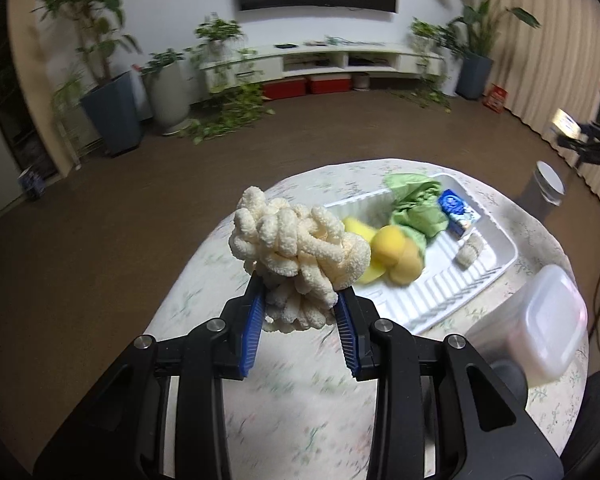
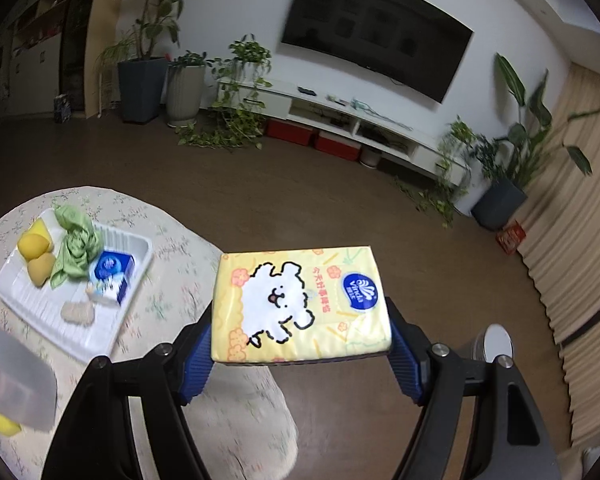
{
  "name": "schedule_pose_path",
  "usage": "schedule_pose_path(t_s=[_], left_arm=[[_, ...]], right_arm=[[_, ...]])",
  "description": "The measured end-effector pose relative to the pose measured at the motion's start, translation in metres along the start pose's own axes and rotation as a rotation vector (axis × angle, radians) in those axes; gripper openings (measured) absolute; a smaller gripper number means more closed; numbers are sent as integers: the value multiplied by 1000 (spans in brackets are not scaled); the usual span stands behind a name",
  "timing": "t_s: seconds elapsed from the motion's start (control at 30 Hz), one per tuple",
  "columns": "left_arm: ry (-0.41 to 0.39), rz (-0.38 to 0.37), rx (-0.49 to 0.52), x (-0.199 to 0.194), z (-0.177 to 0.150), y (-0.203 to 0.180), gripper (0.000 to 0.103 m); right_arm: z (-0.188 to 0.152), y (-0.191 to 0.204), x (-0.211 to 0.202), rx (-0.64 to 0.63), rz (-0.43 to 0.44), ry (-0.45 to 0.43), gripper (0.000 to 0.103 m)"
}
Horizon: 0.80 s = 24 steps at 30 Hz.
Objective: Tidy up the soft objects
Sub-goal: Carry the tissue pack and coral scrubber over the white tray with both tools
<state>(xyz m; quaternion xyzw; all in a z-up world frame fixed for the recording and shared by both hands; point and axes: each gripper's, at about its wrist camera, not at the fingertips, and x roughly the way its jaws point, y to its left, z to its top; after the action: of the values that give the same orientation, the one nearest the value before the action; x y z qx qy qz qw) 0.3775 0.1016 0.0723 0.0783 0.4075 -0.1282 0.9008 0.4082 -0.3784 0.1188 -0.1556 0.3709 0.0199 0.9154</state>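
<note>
Your left gripper [image 1: 300, 296] is clamped on the cream chenille bundle [image 1: 296, 256], held up just left of the white ribbed tray [image 1: 452, 292] on the floral-clothed table [image 1: 292, 400]. Carry it over the tray's near rim before you let go, and aim for the bare ribs, because the yellow sponges [image 1: 392, 254] and the crumpled green cloth [image 1: 416, 204] crowd the tray's left side, with the blue tissue pack [image 1: 458, 210] and a small beige roll [image 1: 470, 250] beyond them. Watch the clear lidded container [image 1: 540, 312] just right of the tray; it could catch your wrist. Your right gripper [image 2: 302, 332] is squeezing the yellow Vinda tissue pack [image 2: 300, 304] by its sides, well right of the tray; keep it level.
</note>
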Motion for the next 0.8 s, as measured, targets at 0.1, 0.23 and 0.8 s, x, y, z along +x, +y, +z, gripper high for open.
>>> schedule_pose_path(t_s=[0.1,0.23,0.8], left_arm=[[23,-32,55,18,15,-14,31],[45,-81,98,40,25,-29,31],[148,-175,316,123,42,-102,31]], right_arm=[[18,24,16,-57,26,0,76],[37,62,38,-126,83,2,76],[28,218,98,-462,439,45,76]])
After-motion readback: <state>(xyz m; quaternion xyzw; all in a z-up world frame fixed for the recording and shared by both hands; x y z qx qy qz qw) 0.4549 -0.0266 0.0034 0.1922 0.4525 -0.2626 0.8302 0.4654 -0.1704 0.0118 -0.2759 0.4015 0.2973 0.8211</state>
